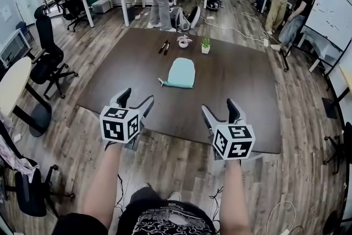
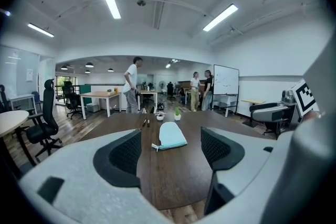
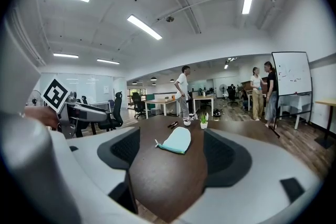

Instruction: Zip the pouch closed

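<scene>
**Position.** The pouch [image 1: 181, 73] lies flat near the middle of the table [image 1: 242, 91], untouched. It is at about 12 o'clock from both grippers and well apart from them. Pens [image 1: 164, 47] lie at its 11 o'clock and a potted plant [image 1: 205, 45] at its 1 o'clock, both clear of the work.

**Grippers.** The left gripper [image 1: 137, 96] and right gripper [image 1: 218, 107] are held over the table's near edge. The jaws of each stand wide apart. Nothing is held; only the table top and the distant pouch are seen between them.

**Zip.** A small tab [image 1: 160, 83] projects from the pouch's 7 o'clock corner and is taken to be the pull. How far the zip is open cannot be told.

**Step in hand.** The approach is judged not yet begun.

**Recommendations.**
- The pouch should be pinned by one gripper at the end from which the pull starts, so that the fabric is kept taut.
- The tab should be pinched squarely by the other gripper and drawn along the line of the zip, low and level.
- An unpinned pouch is expected to slide or bunch on the smooth top.
</scene>
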The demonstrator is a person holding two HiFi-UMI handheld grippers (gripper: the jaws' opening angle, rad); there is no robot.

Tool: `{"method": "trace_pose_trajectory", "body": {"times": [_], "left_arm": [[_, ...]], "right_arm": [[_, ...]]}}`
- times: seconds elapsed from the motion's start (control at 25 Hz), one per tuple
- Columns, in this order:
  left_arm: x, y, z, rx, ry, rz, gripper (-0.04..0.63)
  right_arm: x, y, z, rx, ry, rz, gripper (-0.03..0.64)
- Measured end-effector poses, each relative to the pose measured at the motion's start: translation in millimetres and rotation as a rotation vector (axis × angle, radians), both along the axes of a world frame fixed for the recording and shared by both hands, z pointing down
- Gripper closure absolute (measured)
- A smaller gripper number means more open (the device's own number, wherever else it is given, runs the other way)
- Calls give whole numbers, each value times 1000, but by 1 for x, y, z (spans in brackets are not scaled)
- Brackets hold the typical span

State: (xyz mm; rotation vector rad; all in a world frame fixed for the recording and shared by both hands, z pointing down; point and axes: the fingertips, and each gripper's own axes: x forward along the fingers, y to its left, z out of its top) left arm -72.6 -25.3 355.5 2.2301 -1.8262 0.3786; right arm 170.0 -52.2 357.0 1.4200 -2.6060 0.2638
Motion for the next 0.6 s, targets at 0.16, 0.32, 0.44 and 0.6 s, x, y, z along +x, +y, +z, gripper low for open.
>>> {"method": "trace_pose_trajectory", "body": {"times": [0.16, 0.32, 0.44, 0.6], "left_arm": [[0, -13, 4, 0, 3, 3, 268], [-9, -28, 8, 4, 8, 9, 268], [-19, -44, 12, 7, 16, 17, 268], [-39, -71, 17, 3, 33, 29, 268]], "right_arm": [[1, -13, 5, -5, -1, 0, 253], [-9, -29, 7, -1, 5, -1, 253], [-21, -44, 10, -3, 7, 4, 253], [-43, -67, 14, -11, 27, 8, 253]]}}
